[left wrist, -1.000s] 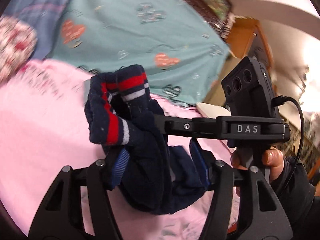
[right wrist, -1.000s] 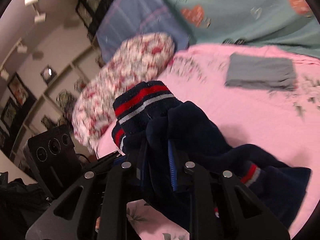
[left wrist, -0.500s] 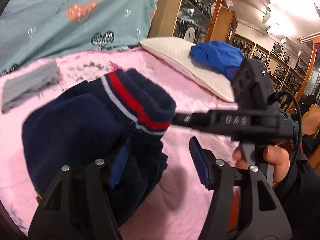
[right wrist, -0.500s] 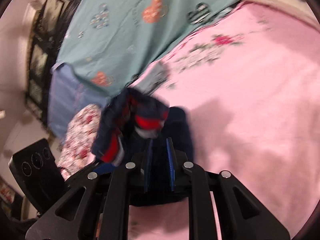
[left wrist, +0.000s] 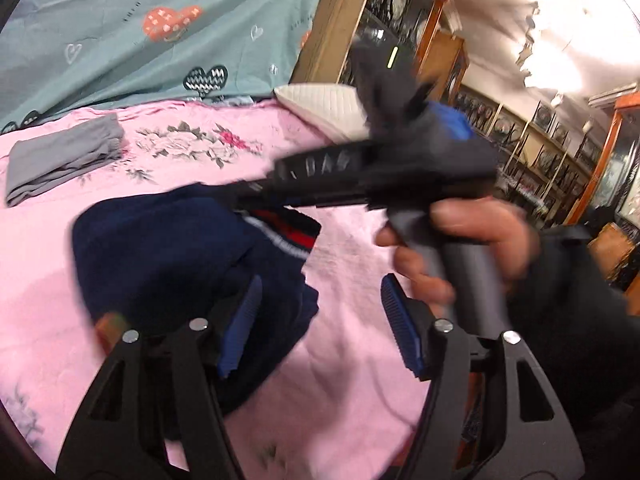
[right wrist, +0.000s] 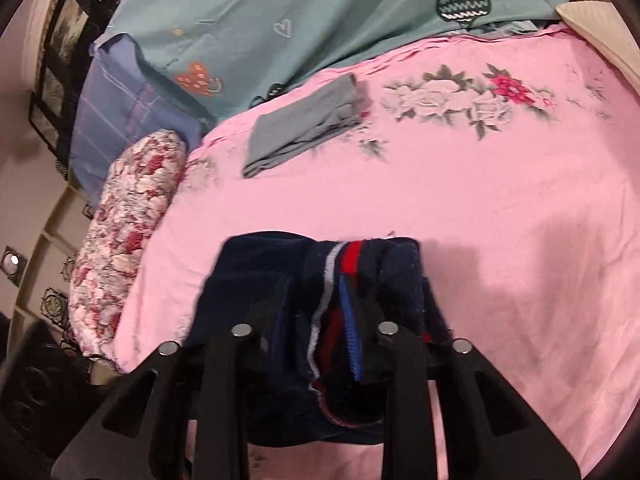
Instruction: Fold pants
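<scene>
Four fingers show in all, two to each gripper: those of the left gripper [left wrist: 320, 320] stand well apart with blue pads [left wrist: 400, 332] bare, its left finger lying against the edge of the navy cloth and its right finger over bare sheet, gripping nothing; those of the right gripper [right wrist: 316, 320] have navy cloth bunched between them, one blue pad [right wrist: 350, 328] showing against the striped band, and they look clamped on it, though cloth hides the left finger's tip. One pink floral sheet [right wrist: 500, 208] covers the bed and fills most of both views. One teal bedspread [right wrist: 280, 12] printed with hearts hangs behind it, with one blue-violet plaid cloth [right wrist: 116, 108] beside it at the left of the right wrist view. One red-and-white floral pillow [right wrist: 128, 216] lies at the sheet's left edge, and one white quilted pillow [left wrist: 320, 104] at its far right corner. One pair of navy pants [right wrist: 260, 280] lies in a folded heap on the sheet near the cameras, a red, white and navy striped band [right wrist: 344, 264] turned up on top. One folded grey garment [right wrist: 308, 120] lies flat further back, well apart from the pants. One bare hand [left wrist: 460, 248] holds the right gripper's handle, blurred, in the left wrist view. Wooden display cabinets [left wrist: 400, 12] stand behind the bed; I count two, but blur makes it uncertain.
</scene>
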`<state>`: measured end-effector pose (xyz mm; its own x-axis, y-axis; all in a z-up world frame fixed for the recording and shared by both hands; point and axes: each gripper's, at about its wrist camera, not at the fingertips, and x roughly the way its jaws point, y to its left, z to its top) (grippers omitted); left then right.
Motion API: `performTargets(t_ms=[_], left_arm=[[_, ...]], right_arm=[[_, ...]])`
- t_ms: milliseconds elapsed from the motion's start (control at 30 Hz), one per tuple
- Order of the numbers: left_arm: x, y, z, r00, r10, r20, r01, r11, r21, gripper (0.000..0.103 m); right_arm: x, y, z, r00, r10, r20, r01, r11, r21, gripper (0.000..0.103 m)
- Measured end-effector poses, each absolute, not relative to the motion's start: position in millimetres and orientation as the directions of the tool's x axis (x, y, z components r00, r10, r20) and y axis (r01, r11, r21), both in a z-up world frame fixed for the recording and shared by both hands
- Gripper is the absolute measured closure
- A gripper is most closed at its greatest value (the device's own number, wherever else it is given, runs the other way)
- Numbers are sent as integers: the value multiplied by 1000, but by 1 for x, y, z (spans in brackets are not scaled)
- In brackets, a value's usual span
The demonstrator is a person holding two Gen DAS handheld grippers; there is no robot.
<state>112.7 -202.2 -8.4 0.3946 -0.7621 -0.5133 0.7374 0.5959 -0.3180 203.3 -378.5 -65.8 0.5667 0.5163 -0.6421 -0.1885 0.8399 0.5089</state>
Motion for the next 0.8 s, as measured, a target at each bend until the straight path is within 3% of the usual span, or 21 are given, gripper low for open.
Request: performTargets(t_ms=[67,167,333,400,600,733,800], left_arm=[[105,-182,0,450,-747,-490,729,624,-282,24],[122,-165,5,545,-681,-489,661,708,-250,23],[170,-189,-22,576,-581,-575,580,786,-215,24],[168,-207,-35,631,-510,-585,574,814,-89,17],[168,-209,-38,636,-509,-580,567,818,-97,15],[158,-215,-45,642,-501,-581,582,811,-56,15],[158,-220,-55,650,-483,-587,580,814,-28,14]], right_arm=[[202,-391,-77,564,536,-629,-175,821,543,88],[201,-398,-93,560,558,-612,-170,801,574,89],[193,-389,-75,565,526,-636,-162,827,539,89],[187,-390,-64,596,470,-651,-147,861,487,79],[169,-379,-25,669,461,-582,-236,875,422,74],[193,-373,-69,585,387,-713,-147,915,377,73],[198,-386,-93,574,430,-697,-118,885,449,67]])
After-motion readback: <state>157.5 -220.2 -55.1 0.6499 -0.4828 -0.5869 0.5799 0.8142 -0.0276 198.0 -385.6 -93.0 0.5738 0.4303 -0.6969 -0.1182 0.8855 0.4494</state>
